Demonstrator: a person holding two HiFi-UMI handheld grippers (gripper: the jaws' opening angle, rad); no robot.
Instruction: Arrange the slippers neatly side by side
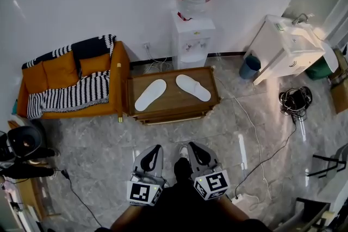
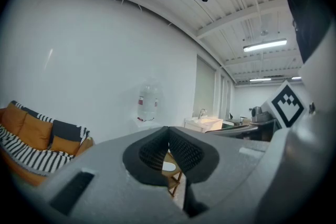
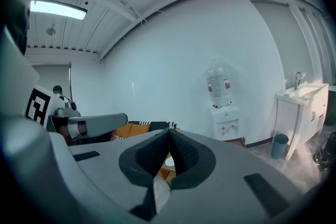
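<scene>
Two white slippers lie on a low wooden table (image 1: 209,83) in the head view. The left slipper (image 1: 150,94) and the right slipper (image 1: 193,87) splay apart, their far ends close together and their near ends spread. My left gripper (image 1: 154,151) and right gripper (image 1: 194,149) hang side by side over the floor, well short of the table. Both are shut with nothing between the pads. In the left gripper view the left gripper (image 2: 168,139) shows a sliver of slipper (image 2: 168,167) and table behind its closed tips. The right gripper (image 3: 169,140) looks the same in its own view.
An orange sofa (image 1: 70,80) with a striped throw stands left of the table. A water dispenser (image 1: 193,35) is behind it at the wall. A white sink cabinet (image 1: 287,50), a bin (image 1: 250,67) and floor cables (image 1: 255,133) lie to the right. Dark gear (image 1: 24,149) sits at left.
</scene>
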